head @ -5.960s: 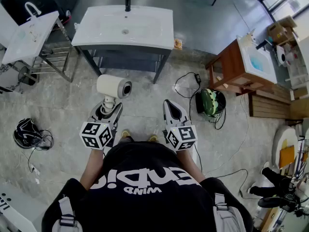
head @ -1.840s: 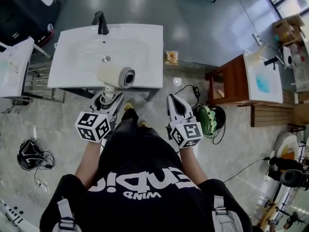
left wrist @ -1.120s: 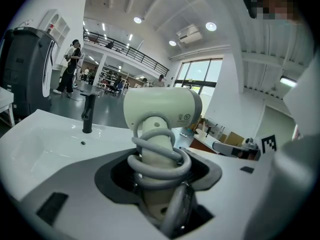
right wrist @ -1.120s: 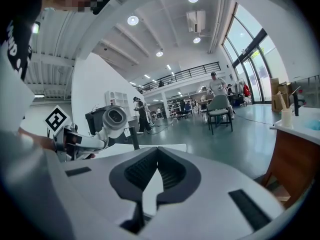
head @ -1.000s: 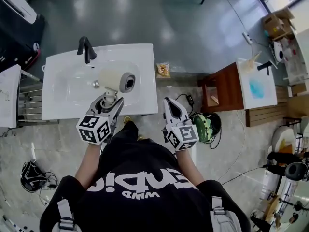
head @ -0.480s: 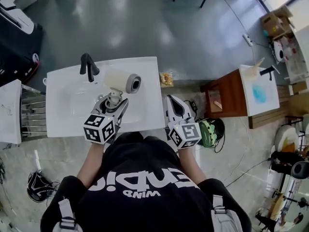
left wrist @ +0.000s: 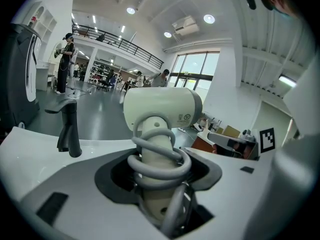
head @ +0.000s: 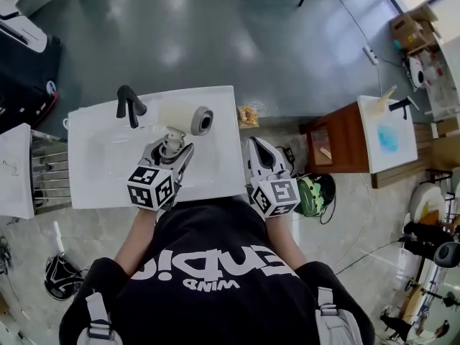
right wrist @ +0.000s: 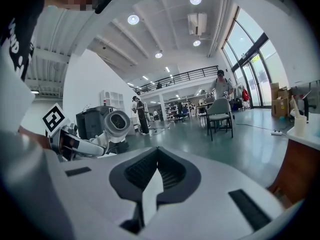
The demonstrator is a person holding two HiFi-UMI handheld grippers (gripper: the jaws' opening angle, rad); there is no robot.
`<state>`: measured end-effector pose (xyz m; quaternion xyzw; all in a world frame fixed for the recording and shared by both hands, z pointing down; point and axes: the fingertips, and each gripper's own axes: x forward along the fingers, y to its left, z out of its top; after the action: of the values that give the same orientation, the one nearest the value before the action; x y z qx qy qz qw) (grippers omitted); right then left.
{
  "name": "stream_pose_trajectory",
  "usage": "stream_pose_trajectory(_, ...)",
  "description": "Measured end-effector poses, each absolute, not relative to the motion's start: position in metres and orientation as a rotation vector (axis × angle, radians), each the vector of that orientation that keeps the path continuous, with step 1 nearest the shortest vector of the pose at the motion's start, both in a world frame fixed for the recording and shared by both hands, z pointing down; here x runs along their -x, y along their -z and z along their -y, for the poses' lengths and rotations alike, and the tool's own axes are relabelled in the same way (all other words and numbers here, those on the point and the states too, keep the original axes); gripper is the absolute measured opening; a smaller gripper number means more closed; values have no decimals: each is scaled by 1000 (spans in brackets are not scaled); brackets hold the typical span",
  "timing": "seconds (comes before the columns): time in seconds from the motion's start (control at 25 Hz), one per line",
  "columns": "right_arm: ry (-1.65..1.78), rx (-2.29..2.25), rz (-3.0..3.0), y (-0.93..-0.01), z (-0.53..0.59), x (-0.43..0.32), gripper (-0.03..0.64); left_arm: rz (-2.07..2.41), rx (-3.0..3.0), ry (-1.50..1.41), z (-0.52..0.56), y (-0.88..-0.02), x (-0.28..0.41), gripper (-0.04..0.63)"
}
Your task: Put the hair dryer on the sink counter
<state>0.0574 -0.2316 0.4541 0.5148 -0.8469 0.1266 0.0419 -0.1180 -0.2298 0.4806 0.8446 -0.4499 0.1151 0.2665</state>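
Note:
The cream hair dryer [head: 183,119] is upright in my left gripper [head: 172,146], which is shut on its handle. A grey cord is wound round that handle [left wrist: 157,156]. The dryer hangs over the back of the white sink counter [head: 215,171], just right of the black faucet [head: 129,105]; its barrel [left wrist: 160,114] points right. In the left gripper view the faucet [left wrist: 70,129] stands to the left. My right gripper [head: 262,160] is shut and holds nothing, at the counter's right edge. The right gripper view shows its closed jaws and the dryer [right wrist: 117,124] off to the left.
A wooden cabinet with a white basin [head: 345,139] stands to the right, with a green helmet [head: 310,192] and cables on the floor beside it. A snack packet [head: 248,115] lies behind the counter. Another white basin [head: 14,167] is at the left. A chair [right wrist: 220,116] stands farther off.
The person has stepped up to the sink. My left gripper has carried the dryer forward over the counter toward the faucet. The right gripper has come to the counter's right edge.

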Motion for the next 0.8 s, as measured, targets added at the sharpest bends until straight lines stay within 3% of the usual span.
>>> stream_pose_trajectory(0.8, -361, -1455, 2642, -455, 251, -76, 18, 1222, -2141, -428, 246, -539, 70, 264)
